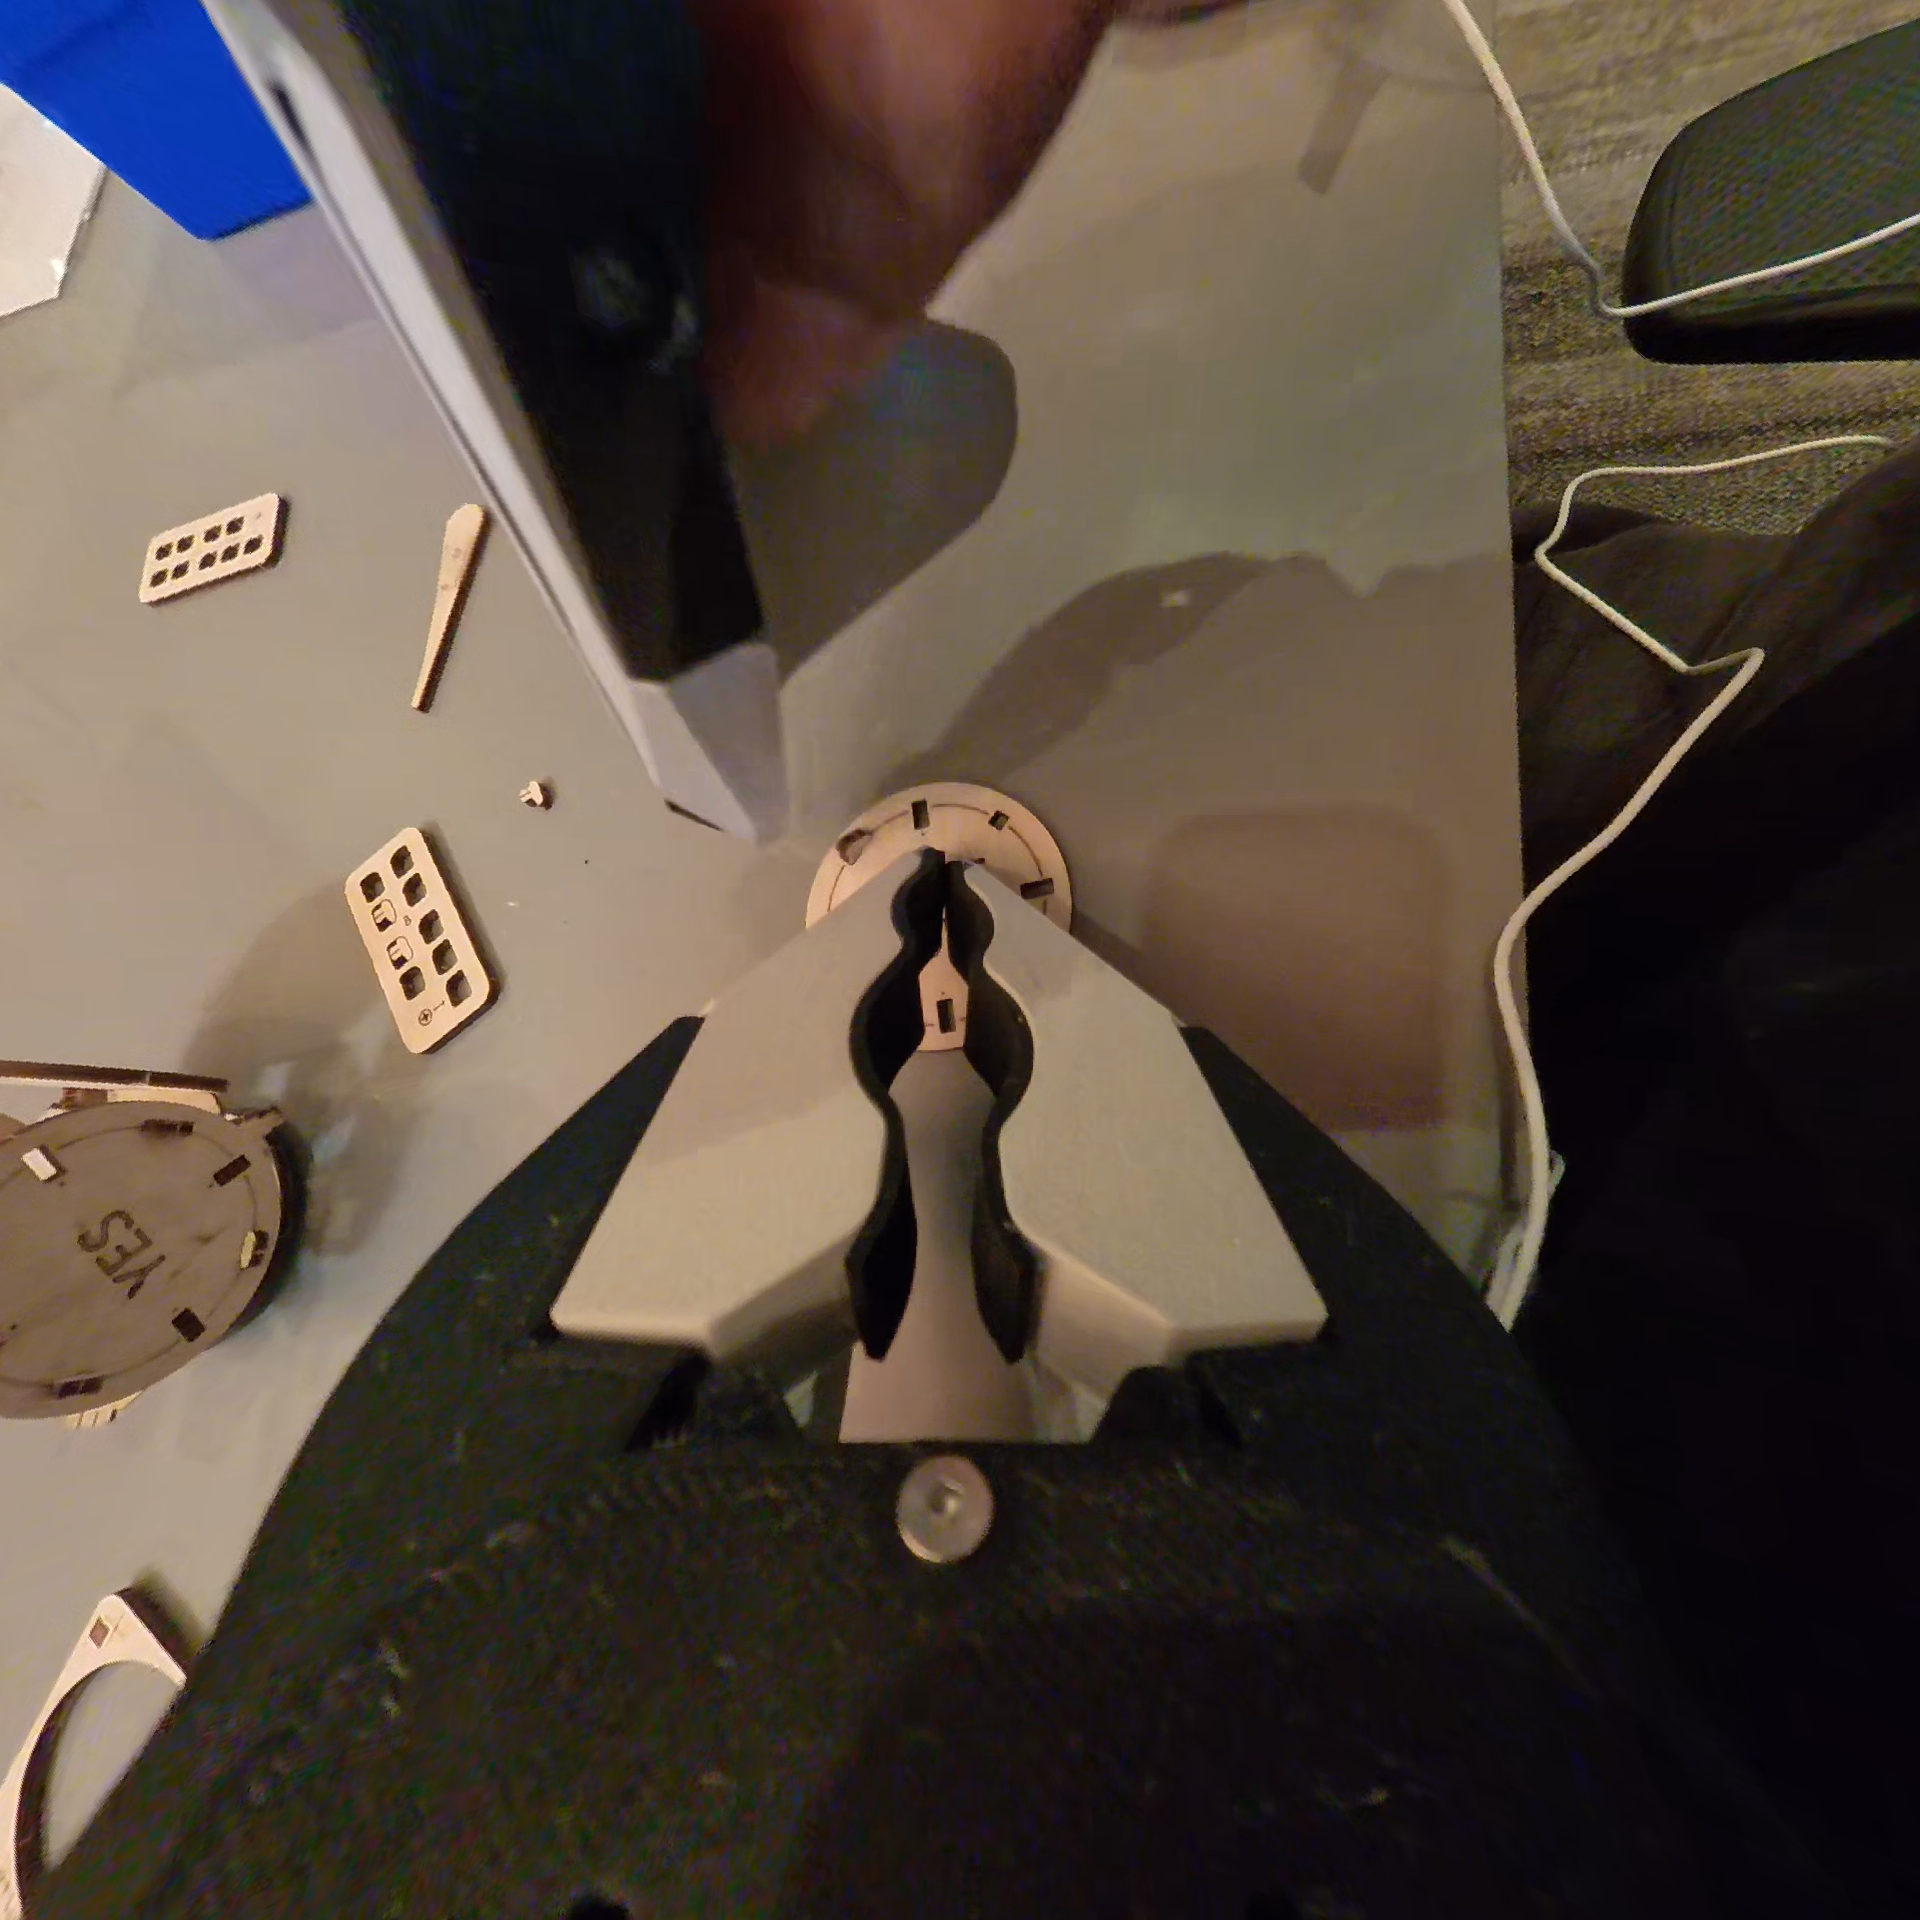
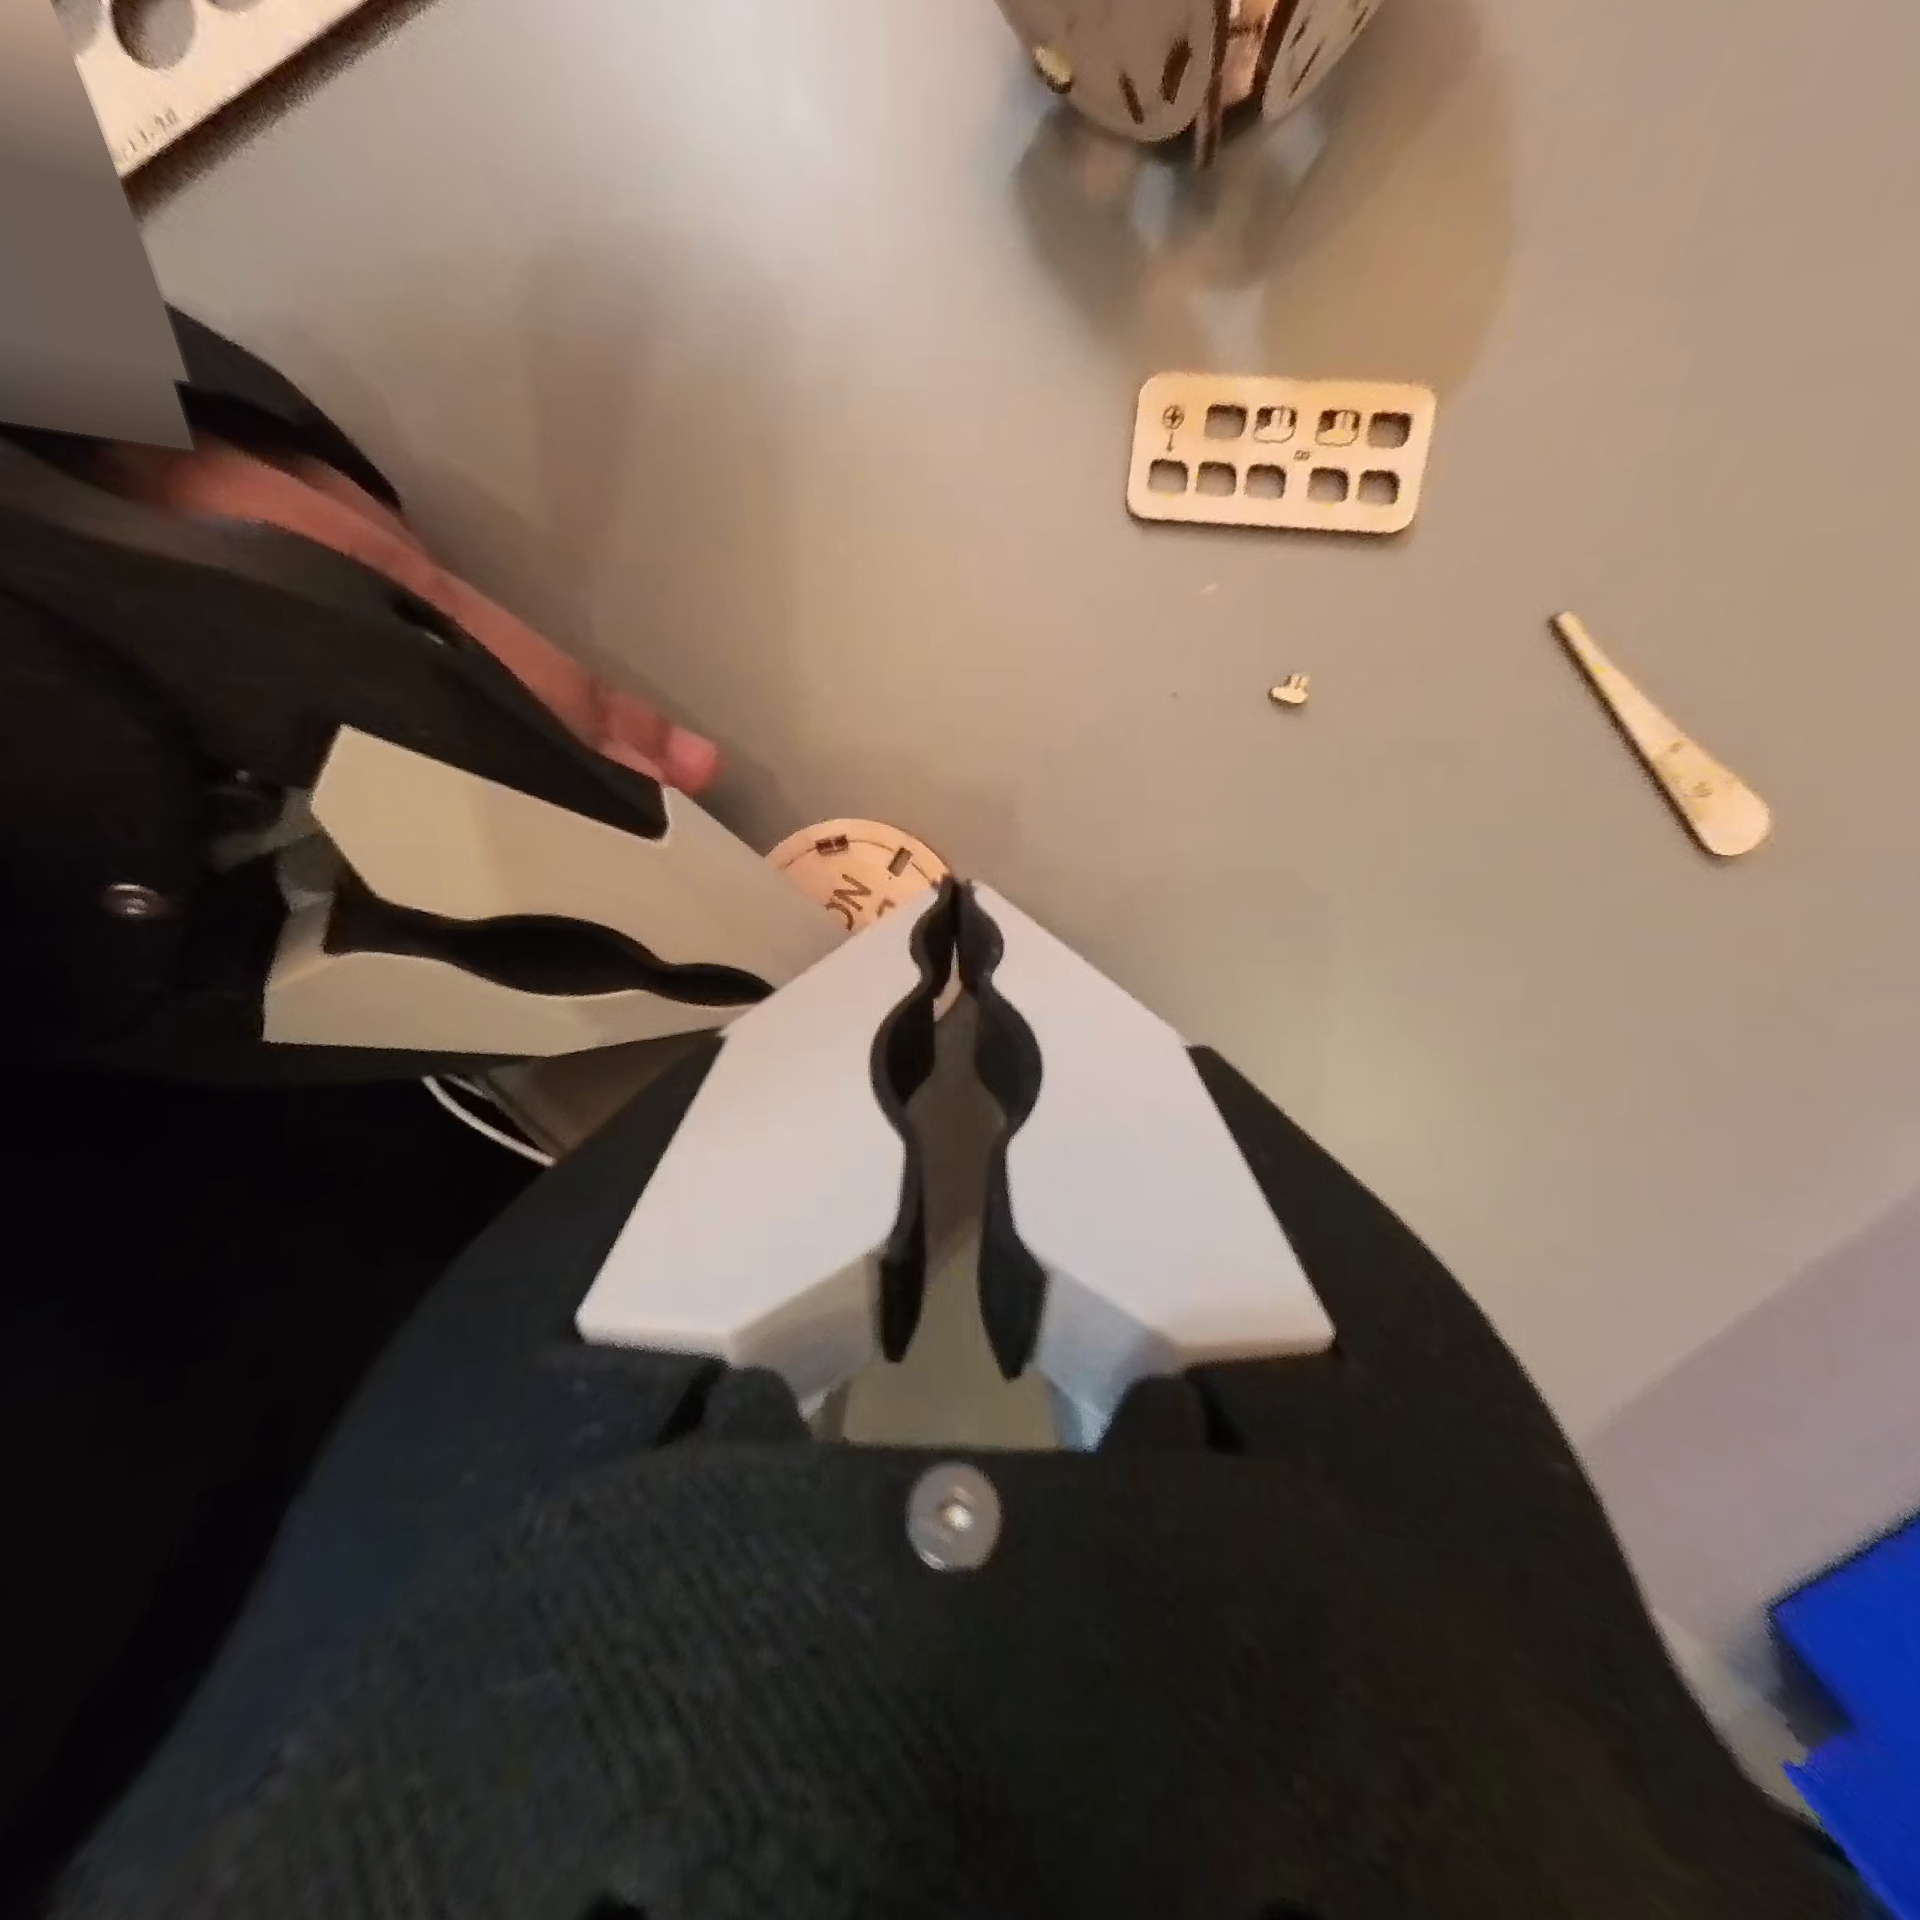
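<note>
Left wrist view: left gripper (image 1: 940, 868) fingers closed, tips over wooden disc (image 1: 1023, 847) lying flat on grey surface (image 1: 1299, 520), seemingly pinning it; right gripper (image 2: 956, 888) fingers closed at disc rim.

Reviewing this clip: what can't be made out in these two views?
- Wooden disc: its middle is hidden by the left gripper in the left view and by both grippers in the right view.
- Right gripper: blurred in the left view, tips hidden.
- Wooden ball: cut off by the top edge, right view.
</note>
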{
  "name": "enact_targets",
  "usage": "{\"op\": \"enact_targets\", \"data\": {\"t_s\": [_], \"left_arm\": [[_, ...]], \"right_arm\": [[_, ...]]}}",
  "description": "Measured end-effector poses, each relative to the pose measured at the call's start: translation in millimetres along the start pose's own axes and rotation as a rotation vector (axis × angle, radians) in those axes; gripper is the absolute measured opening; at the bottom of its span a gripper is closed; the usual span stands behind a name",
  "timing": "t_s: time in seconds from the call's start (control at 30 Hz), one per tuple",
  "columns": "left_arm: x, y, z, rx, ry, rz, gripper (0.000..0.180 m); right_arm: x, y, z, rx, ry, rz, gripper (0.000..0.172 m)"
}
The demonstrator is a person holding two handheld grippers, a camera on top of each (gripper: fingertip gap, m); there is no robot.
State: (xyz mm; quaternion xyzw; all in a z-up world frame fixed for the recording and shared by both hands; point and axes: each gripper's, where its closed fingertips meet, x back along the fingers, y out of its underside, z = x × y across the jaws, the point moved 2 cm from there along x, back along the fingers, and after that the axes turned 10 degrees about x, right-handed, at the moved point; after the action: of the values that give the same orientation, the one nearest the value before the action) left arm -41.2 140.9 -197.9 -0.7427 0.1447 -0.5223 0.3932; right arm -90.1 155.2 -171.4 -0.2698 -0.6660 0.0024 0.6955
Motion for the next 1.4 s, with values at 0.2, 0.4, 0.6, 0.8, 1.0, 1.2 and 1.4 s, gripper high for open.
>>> {"op": "enact_targets", "data": {"t_s": [0.2, 0.4, 0.6, 0.8, 1.0, 1.2, 1.4], "left_arm": [[0.2, -0.3, -0.2, 0.006, 0.006, -0.001, 0.000], [0.3, -0.7, -0.3, 0.008, 0.007, -0.001, 0.000], [0.4, -0.8, -0.4, 0.004, 0.003, 0.000, 0.000], [0.5, -0.9, -0.5, 0.007, 0.004, 0.000, 0.000], [0.6, -0.8, -0.9, 0.002, -0.007, 0.001, 0.000], [1.1, -1.5, -10.8, 0.082, -0.023, 0.005, 0.000], [3.0, -4.8, -20.5, 0.234, 0.052, -0.024, 0.017]], "right_arm": [[-11.8, 8.8, -3.2, 0.008, 0.010, -0.044, 0.000], [6.6, -3.4, 1.9, -0.022, 0.047, 0.056, 0.000], [-8.1, 10.6, -4.1, -0.091, -0.066, 0.089, 0.013], [-13.8, 16.9, -7.3, -0.149, -0.189, 0.168, 0.020], [-20.2, 14.1, -11.5, -0.081, -0.181, 0.208, 0.004], [3.4, -0.1, -3.2, -0.076, -0.090, 0.423, 0.004], [27.5, -9.5, -4.7, -0.136, -0.025, 0.675, 0.004]]}}
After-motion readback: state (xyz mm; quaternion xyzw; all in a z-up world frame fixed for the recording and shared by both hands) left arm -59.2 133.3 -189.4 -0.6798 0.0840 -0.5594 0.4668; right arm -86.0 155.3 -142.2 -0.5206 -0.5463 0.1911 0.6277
